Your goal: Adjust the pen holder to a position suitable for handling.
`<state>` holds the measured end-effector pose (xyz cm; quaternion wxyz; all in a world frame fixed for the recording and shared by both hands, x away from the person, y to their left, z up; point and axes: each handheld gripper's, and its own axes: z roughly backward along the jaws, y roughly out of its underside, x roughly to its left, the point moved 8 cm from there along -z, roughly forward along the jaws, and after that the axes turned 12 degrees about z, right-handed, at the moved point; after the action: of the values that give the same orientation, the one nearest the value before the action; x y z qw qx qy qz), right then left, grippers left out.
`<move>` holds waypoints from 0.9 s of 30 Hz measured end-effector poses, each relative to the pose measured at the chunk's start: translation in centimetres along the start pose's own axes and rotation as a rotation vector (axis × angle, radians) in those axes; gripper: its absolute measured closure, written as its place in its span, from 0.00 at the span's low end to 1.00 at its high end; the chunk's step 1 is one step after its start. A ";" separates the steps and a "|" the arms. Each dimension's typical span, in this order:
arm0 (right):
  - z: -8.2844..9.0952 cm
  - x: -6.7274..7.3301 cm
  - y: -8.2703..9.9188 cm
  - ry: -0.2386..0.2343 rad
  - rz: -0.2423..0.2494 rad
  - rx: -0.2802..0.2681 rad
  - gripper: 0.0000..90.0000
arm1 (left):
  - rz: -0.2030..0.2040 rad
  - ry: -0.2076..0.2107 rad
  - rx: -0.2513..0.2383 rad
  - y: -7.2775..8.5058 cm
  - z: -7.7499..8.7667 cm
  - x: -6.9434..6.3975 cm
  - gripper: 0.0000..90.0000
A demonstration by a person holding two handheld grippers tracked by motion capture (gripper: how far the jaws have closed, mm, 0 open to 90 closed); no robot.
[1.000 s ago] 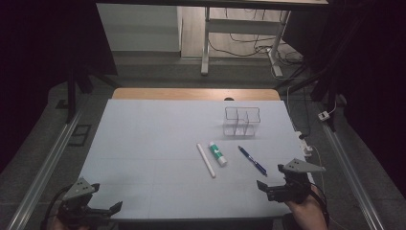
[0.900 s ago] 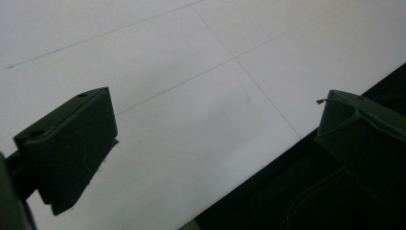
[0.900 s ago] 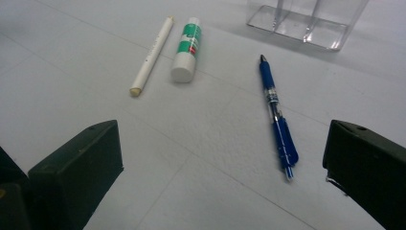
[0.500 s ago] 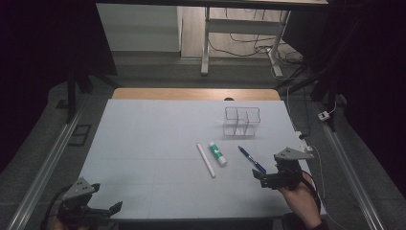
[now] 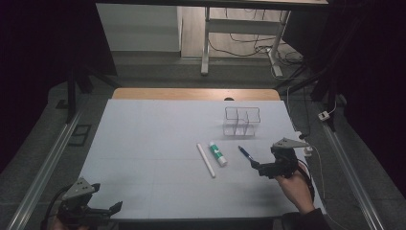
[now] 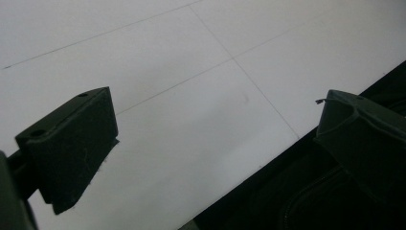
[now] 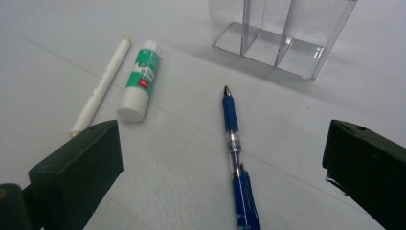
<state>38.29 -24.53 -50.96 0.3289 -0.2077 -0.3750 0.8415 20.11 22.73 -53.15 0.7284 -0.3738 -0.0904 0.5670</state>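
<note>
The right gripper (image 7: 222,172) hangs just above the table (image 5: 153,143) with its jaws spread wide, the blue pen (image 7: 237,160) lying flat between them and untouched. The pen's tip points toward the clear organizer (image 7: 282,36), which stands a little beyond it. Left of the pen lie a glue stick (image 7: 139,81) and a white stick (image 7: 100,86), side by side and near each other. The left gripper (image 6: 215,143) is at the table's near left edge, jaws spread, holding nothing.
</note>
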 end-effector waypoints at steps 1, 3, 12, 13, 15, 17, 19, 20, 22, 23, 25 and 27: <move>0.0 0.0 0.0 0.000 0.000 0.000 0.00 | 0.000 0.000 0.000 0.0 0.0 0.0 0.01; -0.6 -0.5 -0.2 -0.001 -0.006 0.010 0.00 | -0.001 0.001 0.000 0.0 0.0 0.0 0.01; -2.1 -2.2 -0.9 0.037 0.001 0.025 0.00 | -0.001 0.001 -0.003 0.0 0.0 0.0 0.01; -2.3 -2.3 -1.0 0.043 0.001 0.027 0.00 | -0.001 0.001 -0.004 0.0 0.0 0.0 0.01; -2.6 -2.6 -1.1 0.045 0.009 0.029 0.00 | -0.001 0.001 -0.004 0.0 0.0 0.0 0.01; -3.0 -2.9 -1.2 0.048 0.015 0.039 0.00 | 0.000 0.001 -0.004 0.0 0.0 0.0 0.01; -3.3 -3.1 -1.3 0.052 0.020 0.047 0.00 | 0.002 0.003 -0.006 0.0 0.1 0.0 0.01; -3.4 -3.3 -1.3 0.057 0.023 0.049 0.00 | 0.004 0.003 -0.007 0.0 0.1 0.0 0.01; -3.8 -3.7 -1.4 0.067 0.018 0.054 0.00 | 0.004 0.004 -0.007 0.0 0.1 0.0 0.01; -3.9 -3.9 -1.4 0.070 0.014 0.060 0.00 | 0.005 0.004 -0.007 0.0 0.1 0.0 0.01; -4.3 -4.3 -1.3 0.078 0.010 0.067 0.00 | 0.003 0.003 -0.007 0.0 0.1 0.0 0.01; -4.7 -4.7 -1.2 0.089 0.006 0.078 0.00 | 0.004 0.003 -0.007 0.0 0.1 0.0 0.01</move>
<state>44.88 -24.90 -52.55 0.3507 -0.2331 -0.3262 0.8463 20.10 22.76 -53.09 0.7262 -0.3773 -0.0904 0.5675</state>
